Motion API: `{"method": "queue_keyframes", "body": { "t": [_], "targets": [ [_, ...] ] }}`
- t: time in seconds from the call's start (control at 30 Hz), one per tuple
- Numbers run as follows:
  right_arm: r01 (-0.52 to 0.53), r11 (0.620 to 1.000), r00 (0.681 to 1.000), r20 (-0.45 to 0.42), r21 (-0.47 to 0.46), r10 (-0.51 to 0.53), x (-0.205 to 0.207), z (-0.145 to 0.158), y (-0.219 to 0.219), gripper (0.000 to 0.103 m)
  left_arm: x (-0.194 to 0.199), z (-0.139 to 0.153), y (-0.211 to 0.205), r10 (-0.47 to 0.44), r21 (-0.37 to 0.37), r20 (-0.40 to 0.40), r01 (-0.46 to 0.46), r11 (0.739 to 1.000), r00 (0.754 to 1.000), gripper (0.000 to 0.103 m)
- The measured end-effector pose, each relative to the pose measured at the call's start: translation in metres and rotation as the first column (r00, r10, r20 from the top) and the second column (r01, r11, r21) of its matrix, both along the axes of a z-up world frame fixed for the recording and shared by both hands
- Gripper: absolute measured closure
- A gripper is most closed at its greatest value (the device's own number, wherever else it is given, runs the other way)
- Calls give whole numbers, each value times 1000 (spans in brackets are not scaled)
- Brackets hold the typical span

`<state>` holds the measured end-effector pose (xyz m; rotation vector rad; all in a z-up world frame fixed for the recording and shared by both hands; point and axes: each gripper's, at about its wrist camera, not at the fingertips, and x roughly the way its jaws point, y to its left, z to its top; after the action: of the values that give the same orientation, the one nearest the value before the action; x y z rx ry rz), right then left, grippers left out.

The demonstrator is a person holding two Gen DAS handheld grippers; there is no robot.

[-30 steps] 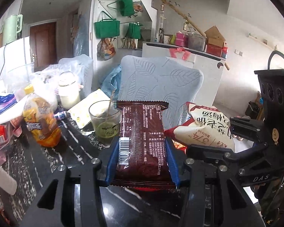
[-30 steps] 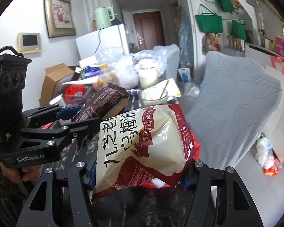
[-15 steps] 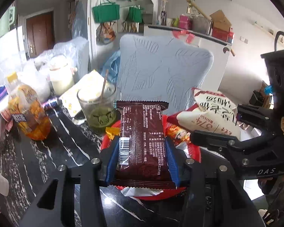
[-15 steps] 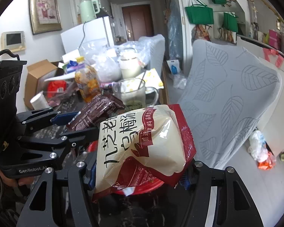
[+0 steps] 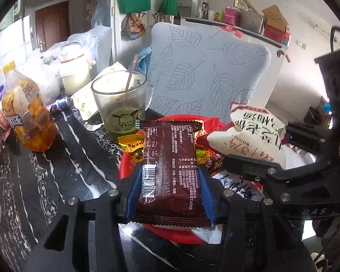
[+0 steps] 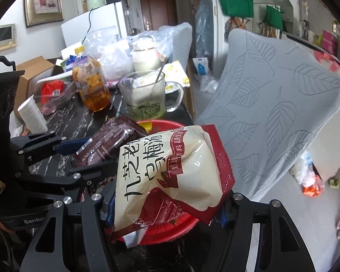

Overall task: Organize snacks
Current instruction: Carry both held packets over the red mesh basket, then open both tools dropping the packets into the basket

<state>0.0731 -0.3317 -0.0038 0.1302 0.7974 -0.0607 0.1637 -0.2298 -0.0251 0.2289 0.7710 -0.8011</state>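
Observation:
My left gripper (image 5: 170, 192) is shut on a dark brown snack packet (image 5: 170, 165), held flat between its blue pads just above a red basket (image 5: 124, 170) on the black marble table. Several small wrapped snacks (image 5: 133, 147) lie in that basket. My right gripper (image 6: 165, 206) is shut on a white and red puffed snack bag (image 6: 167, 170), also over the red basket (image 6: 170, 231). In the right wrist view the left gripper (image 6: 83, 151) with the brown packet (image 6: 106, 142) sits at the left. In the left wrist view the white bag (image 5: 249, 136) hangs at the right.
A glass mug (image 5: 122, 104) with green drink and a spoon stands just behind the basket. An orange drink bottle (image 5: 27, 113) and a white jar (image 5: 74, 72) stand further left. A grey leaf-patterned chair back (image 5: 206, 72) rises beyond the table edge. A paper roll (image 6: 31, 113) lies at the left.
Both grippers have come down and forward with their packets; the red basket, barely seen a second ago, now lies right below both snacks, and the mug looks closer.

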Motion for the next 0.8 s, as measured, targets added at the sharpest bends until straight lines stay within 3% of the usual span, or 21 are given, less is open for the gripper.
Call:
{"method": "queue_keyframes", "body": {
  "t": [0.17,0.3,0.43,0.53,0.8],
  "targets": [
    [-18,1000,1000,18,17,18,-1,2,0,38,3,3,7,-12,-44,-22,11,999,1000,55],
    [-61,995,997,46,82,57,-1,4,0,34,6,5,11,44,-33,-4,-44,998,999,39],
    [-61,984,998,25,170,58,5,0,-5,30,10,7,16,43,-59,-27,-45,997,999,39],
    [-54,979,998,31,196,49,3,2,-7,16,10,8,15,34,-64,-28,-36,997,999,38],
    [-43,981,998,59,191,32,-16,11,-12,17,7,9,13,-7,-106,-34,3,994,999,38]
  ]
}}
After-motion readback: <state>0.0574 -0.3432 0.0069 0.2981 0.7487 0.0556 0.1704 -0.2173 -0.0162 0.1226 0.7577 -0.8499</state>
